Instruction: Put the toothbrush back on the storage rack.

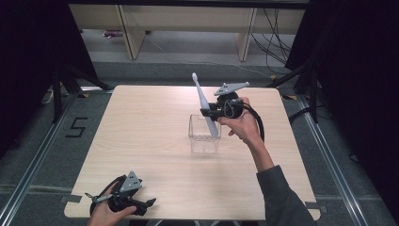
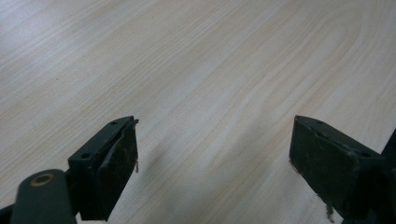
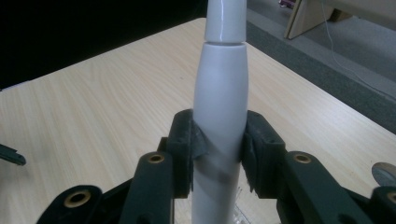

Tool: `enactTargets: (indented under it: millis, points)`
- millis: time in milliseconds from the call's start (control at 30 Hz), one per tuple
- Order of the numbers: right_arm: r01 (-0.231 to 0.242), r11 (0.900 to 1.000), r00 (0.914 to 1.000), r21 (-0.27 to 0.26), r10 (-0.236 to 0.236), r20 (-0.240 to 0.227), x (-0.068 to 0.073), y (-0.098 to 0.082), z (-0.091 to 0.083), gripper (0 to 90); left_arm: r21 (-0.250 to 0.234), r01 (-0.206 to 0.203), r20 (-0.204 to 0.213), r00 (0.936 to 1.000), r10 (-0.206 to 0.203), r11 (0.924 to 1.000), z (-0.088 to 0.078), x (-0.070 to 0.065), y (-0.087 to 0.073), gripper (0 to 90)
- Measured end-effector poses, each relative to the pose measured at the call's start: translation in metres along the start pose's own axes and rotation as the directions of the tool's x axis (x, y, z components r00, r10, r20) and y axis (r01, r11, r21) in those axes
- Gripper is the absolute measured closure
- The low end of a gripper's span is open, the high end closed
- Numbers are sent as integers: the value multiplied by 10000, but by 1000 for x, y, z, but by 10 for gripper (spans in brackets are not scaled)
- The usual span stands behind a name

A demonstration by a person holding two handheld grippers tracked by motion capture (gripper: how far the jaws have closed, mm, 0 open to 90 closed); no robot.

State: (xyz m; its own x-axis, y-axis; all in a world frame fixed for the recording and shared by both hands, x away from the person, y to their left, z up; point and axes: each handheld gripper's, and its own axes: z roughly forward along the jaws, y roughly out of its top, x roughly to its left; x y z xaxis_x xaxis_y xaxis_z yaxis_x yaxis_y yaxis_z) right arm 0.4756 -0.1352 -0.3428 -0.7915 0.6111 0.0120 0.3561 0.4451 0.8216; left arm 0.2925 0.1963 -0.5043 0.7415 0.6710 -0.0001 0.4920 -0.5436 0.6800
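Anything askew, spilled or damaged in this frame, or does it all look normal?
Nothing spilled or broken. The electric toothbrush leans tilted, lower end inside the clear container, clamped by the right gripper. The left gripper rests open; its pads look worn and frayed.

The electric toothbrush (image 1: 203, 101) stands tilted between the right gripper's (image 1: 208, 113) jaws, its lower end inside the clear box (image 1: 204, 136) just below them; the left gripper (image 1: 123, 200) sits well apart at the table's (image 1: 155, 136) near-left edge
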Motion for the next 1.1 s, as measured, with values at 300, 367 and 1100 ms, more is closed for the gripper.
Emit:
enactTargets:
  millis: [300,367,1100]
  points:
    - [-188,9992,9997,342,182,170,-8,-4,14,667,-10,1,10,10000,-1,10000,0,0,0,148]
    - [-219,9991,9996,367,212,189,-9,-5,18,667,-6,-10,7,10000,10,10000,0,0,0,148]
    - [-276,9907,9991,1330,230,360,-9,-29,51,667,52,-81,90,9999,81,10000,-1,0,0,147]
